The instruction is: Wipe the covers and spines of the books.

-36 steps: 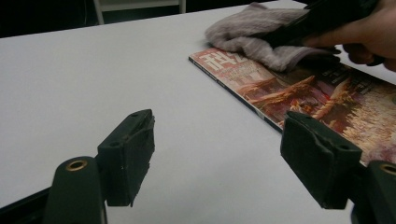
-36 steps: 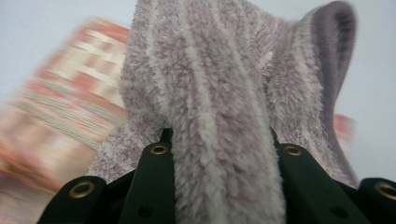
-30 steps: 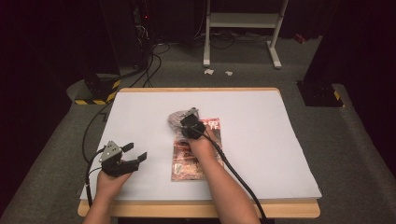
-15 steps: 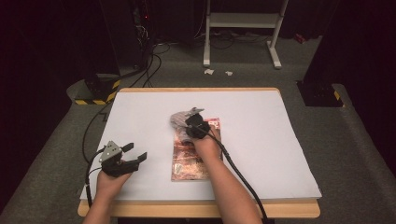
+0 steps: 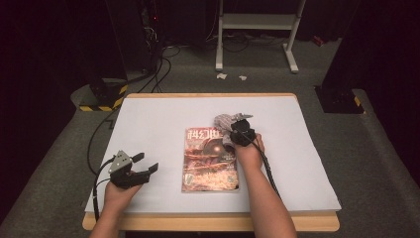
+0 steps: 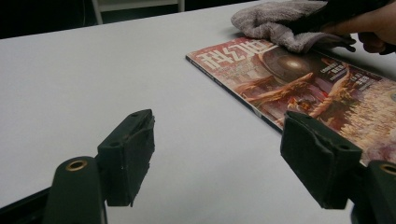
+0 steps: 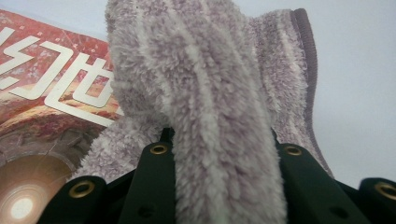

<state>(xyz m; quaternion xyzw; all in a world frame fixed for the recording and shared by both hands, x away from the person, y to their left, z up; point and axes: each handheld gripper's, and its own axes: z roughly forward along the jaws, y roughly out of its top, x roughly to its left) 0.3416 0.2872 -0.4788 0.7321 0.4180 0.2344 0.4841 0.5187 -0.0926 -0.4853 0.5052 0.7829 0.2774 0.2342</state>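
A magazine (image 5: 210, 159) with a red and orange cover lies flat in the middle of the white table. My right gripper (image 5: 236, 130) is shut on a grey fluffy cloth (image 5: 225, 122), which rests on the magazine's far right corner. In the right gripper view the cloth (image 7: 219, 112) is bunched thick between the jaws, with the magazine cover (image 7: 42, 93) at the left. My left gripper (image 5: 146, 163) hovers near the table's front left, open with nothing between its fingers. The left gripper view has the magazine (image 6: 308, 88) and the cloth (image 6: 280, 23) beyond its open jaws.
The white sheet (image 5: 148, 124) covers the wooden table (image 5: 208, 223), which ends just past my forearms. Cables (image 5: 99, 144) trail off the left side. A white metal stand (image 5: 257, 29) is on the floor behind the table.
My right gripper has dragged the cloth to the right across the top of the magazine, uncovering the cover. The left gripper has stayed put.
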